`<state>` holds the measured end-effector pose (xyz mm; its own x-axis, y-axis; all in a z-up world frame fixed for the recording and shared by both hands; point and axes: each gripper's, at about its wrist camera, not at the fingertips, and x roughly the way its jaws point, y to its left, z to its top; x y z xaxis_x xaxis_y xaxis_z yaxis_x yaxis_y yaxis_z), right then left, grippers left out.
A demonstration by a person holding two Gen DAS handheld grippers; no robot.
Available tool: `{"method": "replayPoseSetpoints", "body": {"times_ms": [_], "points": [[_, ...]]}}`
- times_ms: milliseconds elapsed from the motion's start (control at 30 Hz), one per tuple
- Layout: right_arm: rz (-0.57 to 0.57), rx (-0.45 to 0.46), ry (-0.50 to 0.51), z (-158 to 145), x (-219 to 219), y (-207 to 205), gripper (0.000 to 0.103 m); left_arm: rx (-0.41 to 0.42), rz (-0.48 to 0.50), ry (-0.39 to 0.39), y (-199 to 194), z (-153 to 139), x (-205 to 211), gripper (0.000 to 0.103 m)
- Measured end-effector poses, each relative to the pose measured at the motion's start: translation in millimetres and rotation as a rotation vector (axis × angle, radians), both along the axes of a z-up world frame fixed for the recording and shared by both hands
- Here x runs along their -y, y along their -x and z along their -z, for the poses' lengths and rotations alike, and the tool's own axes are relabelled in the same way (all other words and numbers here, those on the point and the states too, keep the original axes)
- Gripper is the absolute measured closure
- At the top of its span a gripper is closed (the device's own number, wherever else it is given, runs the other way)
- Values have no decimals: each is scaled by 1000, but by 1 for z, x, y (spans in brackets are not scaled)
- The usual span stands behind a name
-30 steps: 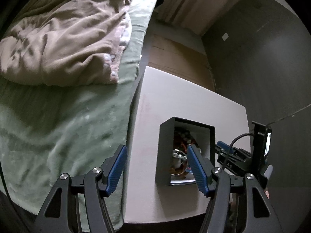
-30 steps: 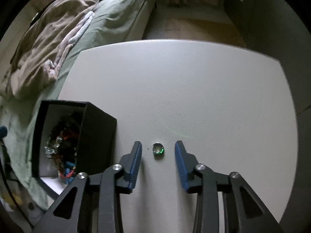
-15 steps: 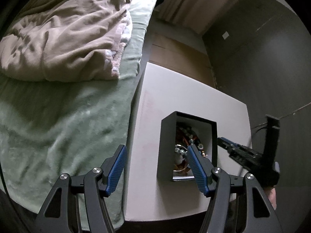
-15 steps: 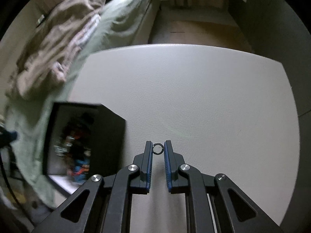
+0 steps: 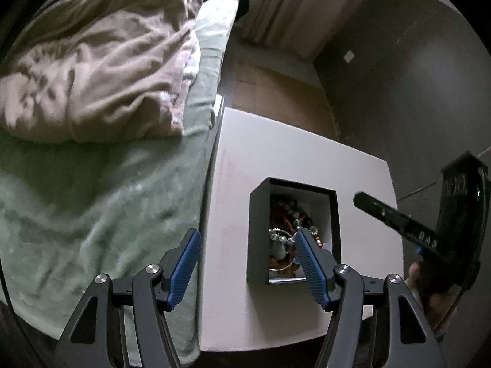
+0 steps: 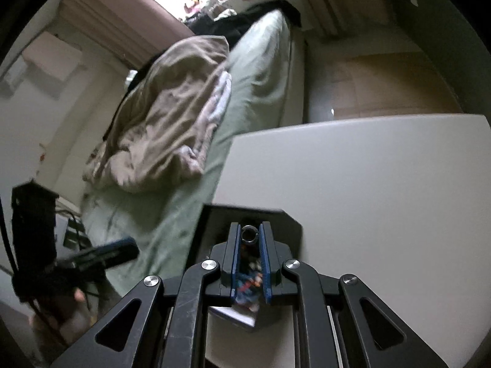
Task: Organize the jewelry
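A black open box [image 5: 258, 214] with a white inside stands on the white table [image 5: 291, 159]; it holds a heap of beaded jewelry [image 5: 285, 230]. My left gripper [image 5: 247, 245] is open, held above the table's left edge and the box. My right gripper [image 6: 249, 235] is shut on a small silver ring [image 6: 249, 235] and holds it above the box [image 6: 285, 220]; jewelry [image 6: 250, 282] shows between its fingers. The right gripper also shows in the left wrist view [image 5: 386, 211], to the right of the box.
A bed with a green sheet [image 5: 92, 202] and a crumpled beige blanket [image 5: 101, 70] lies left of the table. A dark wall [image 5: 414, 92] stands on the right, curtains [image 5: 294, 6] at the back, wooden floor [image 5: 276, 89] beyond the table.
My right gripper closed on the ring on the table, lifted it and carried it left to above the box. My left gripper stayed open and nearly still.
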<state>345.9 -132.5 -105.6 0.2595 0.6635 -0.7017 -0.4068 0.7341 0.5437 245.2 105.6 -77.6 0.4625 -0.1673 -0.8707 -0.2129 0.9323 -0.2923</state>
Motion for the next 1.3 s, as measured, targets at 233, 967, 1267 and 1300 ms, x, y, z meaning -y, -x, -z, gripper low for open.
{"method": "replayPoseSetpoints", "body": {"times_ms": [233, 967, 1267, 1300], "points": [[37, 38, -15, -16, 1, 7, 38, 97, -10, -45, 14, -20, 3, 15], [115, 166, 165, -49, 61, 79, 0, 289, 71, -165, 64, -37, 55, 0], [197, 206, 160, -61, 97, 106, 0, 370, 132, -273, 78, -45, 83, 0], [207, 206, 157, -62, 101, 108, 0, 375, 137, -274, 78, -45, 85, 0]]}}
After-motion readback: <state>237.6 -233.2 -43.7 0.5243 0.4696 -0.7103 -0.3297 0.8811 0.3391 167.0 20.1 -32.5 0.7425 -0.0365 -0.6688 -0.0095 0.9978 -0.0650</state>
